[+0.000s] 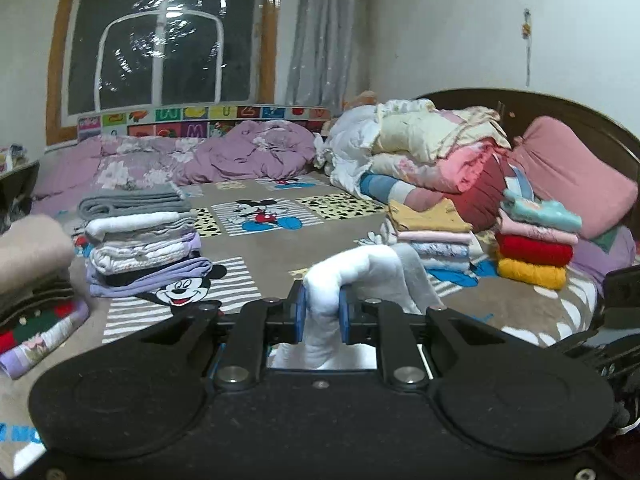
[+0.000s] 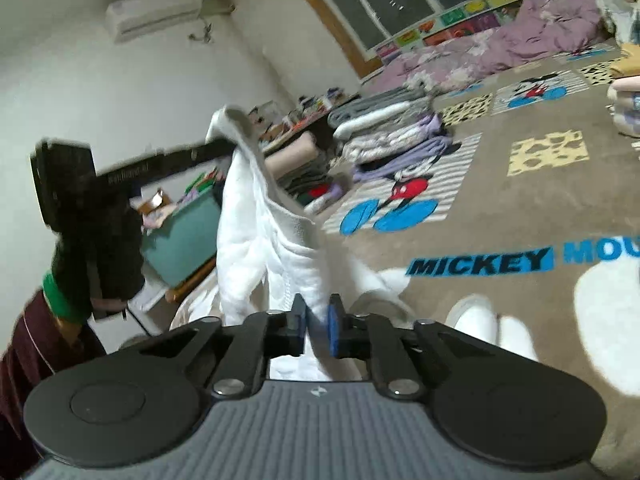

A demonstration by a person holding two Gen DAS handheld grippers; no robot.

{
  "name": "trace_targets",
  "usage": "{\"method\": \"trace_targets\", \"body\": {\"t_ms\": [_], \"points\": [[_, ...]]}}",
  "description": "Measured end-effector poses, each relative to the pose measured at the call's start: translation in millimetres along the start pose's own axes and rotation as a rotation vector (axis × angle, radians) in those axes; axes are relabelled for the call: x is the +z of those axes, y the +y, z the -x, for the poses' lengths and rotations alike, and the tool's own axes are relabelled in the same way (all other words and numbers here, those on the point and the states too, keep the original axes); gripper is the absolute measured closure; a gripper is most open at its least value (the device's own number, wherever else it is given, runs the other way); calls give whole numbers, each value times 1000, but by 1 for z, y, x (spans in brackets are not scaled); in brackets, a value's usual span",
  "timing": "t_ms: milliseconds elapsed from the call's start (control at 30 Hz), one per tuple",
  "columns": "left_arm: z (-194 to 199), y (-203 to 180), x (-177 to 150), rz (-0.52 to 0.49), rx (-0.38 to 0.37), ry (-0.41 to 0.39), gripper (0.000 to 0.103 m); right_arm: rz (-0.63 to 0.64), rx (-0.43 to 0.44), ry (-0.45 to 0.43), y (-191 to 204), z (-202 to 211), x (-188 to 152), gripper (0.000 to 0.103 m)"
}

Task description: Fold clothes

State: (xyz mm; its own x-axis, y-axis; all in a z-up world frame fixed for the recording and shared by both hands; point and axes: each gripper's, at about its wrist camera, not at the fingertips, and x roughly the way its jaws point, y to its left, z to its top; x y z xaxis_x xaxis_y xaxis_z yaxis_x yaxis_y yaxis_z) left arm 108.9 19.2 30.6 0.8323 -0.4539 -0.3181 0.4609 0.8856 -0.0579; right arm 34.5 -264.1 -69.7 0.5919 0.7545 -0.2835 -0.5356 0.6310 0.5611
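A white quilted garment (image 1: pixel 352 272) is held up above the bed between both grippers. My left gripper (image 1: pixel 323 314) is shut on a bunched fold of it, the cloth arching over the blue pads. My right gripper (image 2: pixel 318 326) is shut on another edge of the same white garment (image 2: pixel 256 240), which hangs in loose folds in front of it. In the right wrist view the left gripper (image 2: pixel 80 184) shows as a black body at the left, holding the garment's top corner.
The bed carries a brown Mickey Mouse blanket (image 1: pixel 264 256). Folded stacks sit at the left (image 1: pixel 140 240) and right (image 1: pixel 536 252). Bedding is piled (image 1: pixel 420 152) by the headboard, with a purple duvet (image 1: pixel 208 156) under the window. A person's sleeve (image 2: pixel 60 300) is at the left.
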Motion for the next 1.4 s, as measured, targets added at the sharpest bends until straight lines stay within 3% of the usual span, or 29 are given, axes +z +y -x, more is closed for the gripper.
{"method": "trace_targets", "body": {"t_ms": [300,567,800,1033,1400], "points": [[-41,32,4,55,4,-1,88,96,-95,-120,-16,-3,66,95],[-99,65,5,76,-13,44,88,160,-189,-123,-49,-42,121,95],[-154,96,-3,119,-16,96,88,260,-256,-1,-86,-97,165,96],[-199,135,-23,229,-2,148,88,367,-286,152,-122,-162,195,96],[-247,162,-54,320,47,269,87,386,-317,330,-175,-242,195,95]]}}
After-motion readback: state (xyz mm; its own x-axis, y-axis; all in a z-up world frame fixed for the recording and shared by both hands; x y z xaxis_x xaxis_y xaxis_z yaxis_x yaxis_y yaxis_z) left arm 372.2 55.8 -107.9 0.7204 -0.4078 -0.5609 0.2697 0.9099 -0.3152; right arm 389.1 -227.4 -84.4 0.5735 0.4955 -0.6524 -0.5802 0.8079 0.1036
